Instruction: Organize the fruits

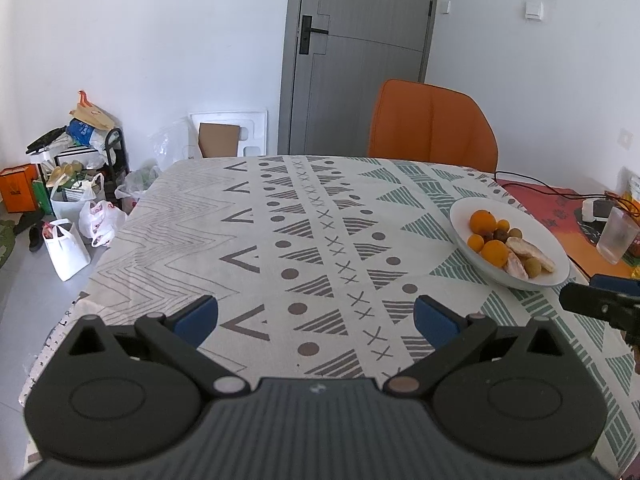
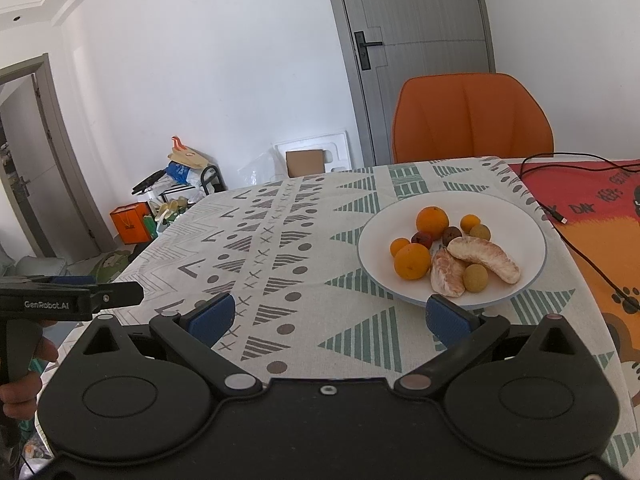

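"GenRobot.AI" on the left gripper (image 2: 72, 300), its jaws and the right gripper's (image 2: 328, 318) both apart, empty.

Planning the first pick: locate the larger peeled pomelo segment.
In the right wrist view, the long peeled pomelo segment lies on the white round plate, right side, beside a small green fruit.

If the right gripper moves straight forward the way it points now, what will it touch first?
Probably the white plate of fruit. The right gripper, open, points along the tablecloth, and the plate's near rim lies just ahead of its right finger. Depth is unclear; the left finger's path looks free.
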`<state>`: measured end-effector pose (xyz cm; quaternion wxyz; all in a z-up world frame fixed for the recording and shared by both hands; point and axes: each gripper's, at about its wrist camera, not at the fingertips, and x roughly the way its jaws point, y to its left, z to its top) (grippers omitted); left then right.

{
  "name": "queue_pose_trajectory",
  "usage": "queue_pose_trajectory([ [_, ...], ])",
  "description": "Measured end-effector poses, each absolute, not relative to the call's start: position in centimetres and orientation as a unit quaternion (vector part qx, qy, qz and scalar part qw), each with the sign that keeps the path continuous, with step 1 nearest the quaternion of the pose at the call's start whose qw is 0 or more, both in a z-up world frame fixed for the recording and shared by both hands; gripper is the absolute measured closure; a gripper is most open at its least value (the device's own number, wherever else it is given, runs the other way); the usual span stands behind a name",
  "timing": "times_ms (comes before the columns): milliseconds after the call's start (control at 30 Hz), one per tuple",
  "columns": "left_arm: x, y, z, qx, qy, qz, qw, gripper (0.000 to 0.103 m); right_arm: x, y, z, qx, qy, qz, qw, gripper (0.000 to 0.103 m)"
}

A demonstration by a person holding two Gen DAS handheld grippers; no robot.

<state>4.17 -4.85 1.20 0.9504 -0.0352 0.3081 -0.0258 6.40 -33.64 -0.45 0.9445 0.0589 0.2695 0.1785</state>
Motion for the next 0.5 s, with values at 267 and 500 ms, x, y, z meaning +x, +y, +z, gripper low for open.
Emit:
queue_pose_trajectory([
  [267,4.08,-4.96,1.33,-0.034,0.306,-0.028,0.951,0.000,6.47,-33.66,-0.50,0.059,0.270,0.178,0.944,0.000],
  [500,4.03,-5.07,1.42,-0.033,0.306,-0.031,0.951,0.000,6.48,-33.67,-0.58,0.059,0.271,0.178,0.944,0.000],
])
